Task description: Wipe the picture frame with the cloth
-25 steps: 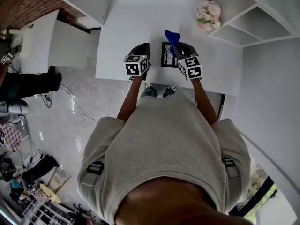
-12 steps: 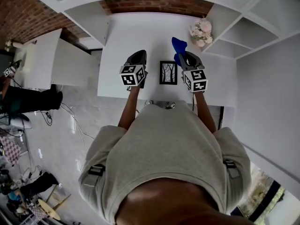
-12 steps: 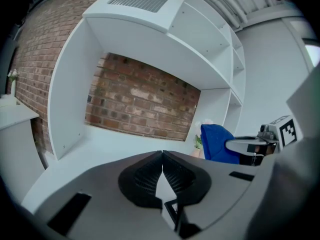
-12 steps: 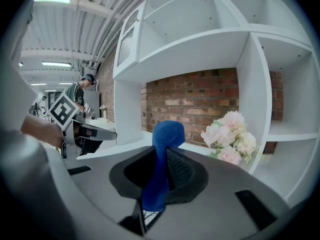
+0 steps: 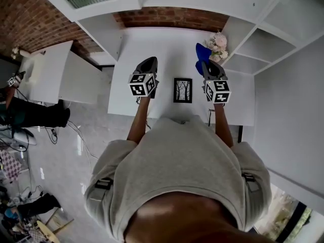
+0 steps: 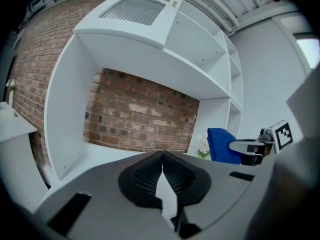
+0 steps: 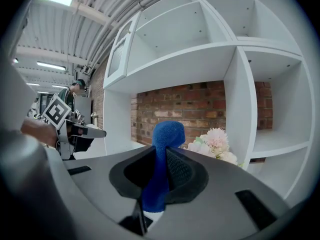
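A small black picture frame (image 5: 183,90) with a tree print lies flat on the white desk (image 5: 167,49), between the two grippers. To its right my right gripper (image 5: 208,65) is shut on a blue cloth (image 5: 202,51) that sticks up past the jaws (image 7: 167,134). The left gripper (image 5: 149,65) hovers left of the frame, jaws shut with nothing between them (image 6: 161,171). Neither gripper touches the frame. The left gripper view catches the blue cloth (image 6: 221,145) and the right gripper at its right edge.
A bunch of pale pink flowers (image 5: 218,42) stands at the desk's back right, close to the cloth. White shelving (image 5: 263,34) rises to the right and a brick wall (image 5: 172,18) runs behind. A lower white table (image 5: 45,70) is on the left.
The right gripper with the cloth has moved right and back, off the picture frame, toward the flowers. The left gripper stays beside the frame. My head view has shifted.
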`<state>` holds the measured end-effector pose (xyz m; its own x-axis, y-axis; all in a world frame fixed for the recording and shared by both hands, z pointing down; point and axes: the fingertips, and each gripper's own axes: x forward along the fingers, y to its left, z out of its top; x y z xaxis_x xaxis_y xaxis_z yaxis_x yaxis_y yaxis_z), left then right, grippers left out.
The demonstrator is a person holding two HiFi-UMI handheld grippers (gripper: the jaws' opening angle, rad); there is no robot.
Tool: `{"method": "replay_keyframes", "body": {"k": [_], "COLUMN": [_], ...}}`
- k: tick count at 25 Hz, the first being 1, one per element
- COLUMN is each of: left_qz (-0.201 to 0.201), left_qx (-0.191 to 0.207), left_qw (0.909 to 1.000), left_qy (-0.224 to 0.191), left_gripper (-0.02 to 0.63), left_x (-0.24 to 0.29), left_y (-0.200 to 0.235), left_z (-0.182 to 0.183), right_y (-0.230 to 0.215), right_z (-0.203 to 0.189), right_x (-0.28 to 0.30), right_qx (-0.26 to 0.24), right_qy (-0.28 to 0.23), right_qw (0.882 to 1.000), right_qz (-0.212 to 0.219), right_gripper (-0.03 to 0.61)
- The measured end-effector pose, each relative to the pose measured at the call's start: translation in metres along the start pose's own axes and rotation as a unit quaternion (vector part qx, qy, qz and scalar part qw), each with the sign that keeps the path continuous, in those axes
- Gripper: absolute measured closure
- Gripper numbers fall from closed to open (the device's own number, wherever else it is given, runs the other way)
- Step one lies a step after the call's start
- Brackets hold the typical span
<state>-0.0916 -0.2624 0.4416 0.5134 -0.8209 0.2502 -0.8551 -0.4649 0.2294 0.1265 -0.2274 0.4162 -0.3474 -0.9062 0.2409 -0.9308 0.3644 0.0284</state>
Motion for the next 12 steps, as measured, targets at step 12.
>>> {"method": "replay_keyframes", "body": {"k": [12], "left_qz": [0.006], "left_qx": [0.001], "left_qw": [1.0000], "left_qy": [-0.006], "left_gripper": [0.597], "left_x": [0.002], "left_y": [0.007], "left_z": [0.007], "right_y": [-0.017], "right_z": [-0.001], "right_x": [-0.001], "right_qx": [0.011], "right_qy": [-0.006], "right_qw": [1.000], "right_qz": [-0.023], "right_gripper": [0.518]}}
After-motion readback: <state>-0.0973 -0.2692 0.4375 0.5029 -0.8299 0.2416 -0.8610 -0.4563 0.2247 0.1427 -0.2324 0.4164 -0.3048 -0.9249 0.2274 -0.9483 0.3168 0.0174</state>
